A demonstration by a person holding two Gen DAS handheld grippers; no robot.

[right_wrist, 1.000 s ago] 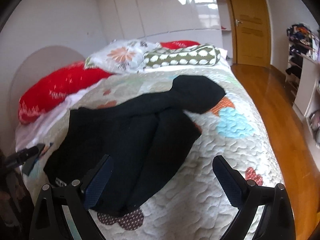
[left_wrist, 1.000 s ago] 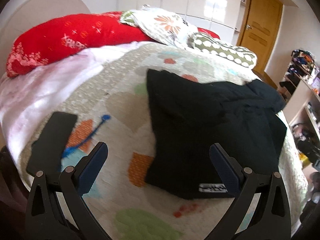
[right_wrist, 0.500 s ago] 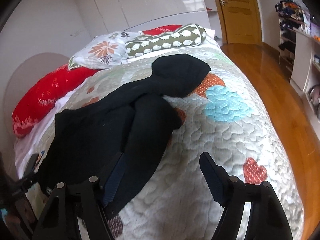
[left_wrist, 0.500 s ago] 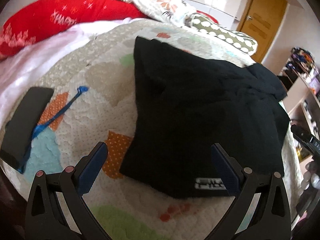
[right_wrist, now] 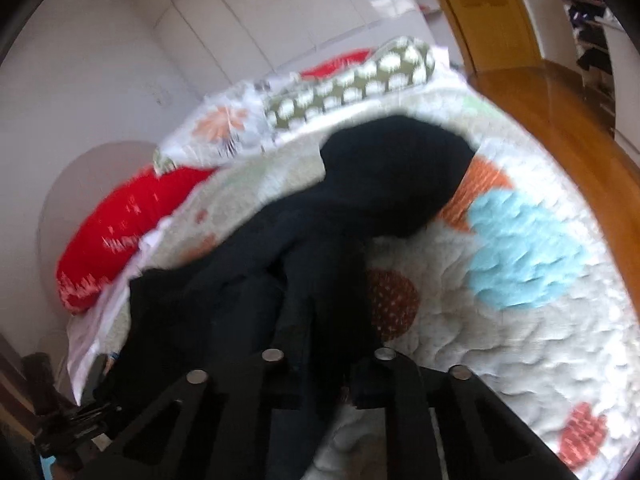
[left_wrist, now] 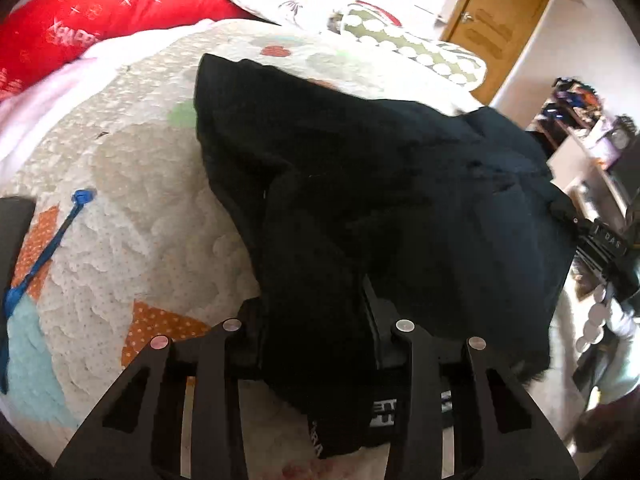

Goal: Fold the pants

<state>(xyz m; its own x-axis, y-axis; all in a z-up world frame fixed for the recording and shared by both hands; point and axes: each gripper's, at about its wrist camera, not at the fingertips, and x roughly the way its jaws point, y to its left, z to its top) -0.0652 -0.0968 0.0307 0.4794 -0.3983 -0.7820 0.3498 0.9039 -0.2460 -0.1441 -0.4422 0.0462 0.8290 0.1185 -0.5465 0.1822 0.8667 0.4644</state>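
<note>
1. Left claw: both fingers are pressed together on a bunch of black fabric at the near edge of the pants, beside the waistband label (its lettering is too small to read).
2. Right claw: its fingers pinch a black fold at the near end of one leg; this view is blurred, so the exact depth of the bite cannot be told.
3. Location of the pants: spread in a crumpled state across the quilted bedspread, waist end towards the left claw, legs trailing away towards the pillows, one end turned over on itself.
4. Step in hand, by estimate: raise and stretch the garment so that it can be laid flat before the first fold.
5. Procedure: lift both claws evenly, draw them apart until the fabric hangs without creases, and keep the grips level.
6. Caution: a shallow grip may slip; avoid dragging the bedspread or the blue cord lying on it.
</note>
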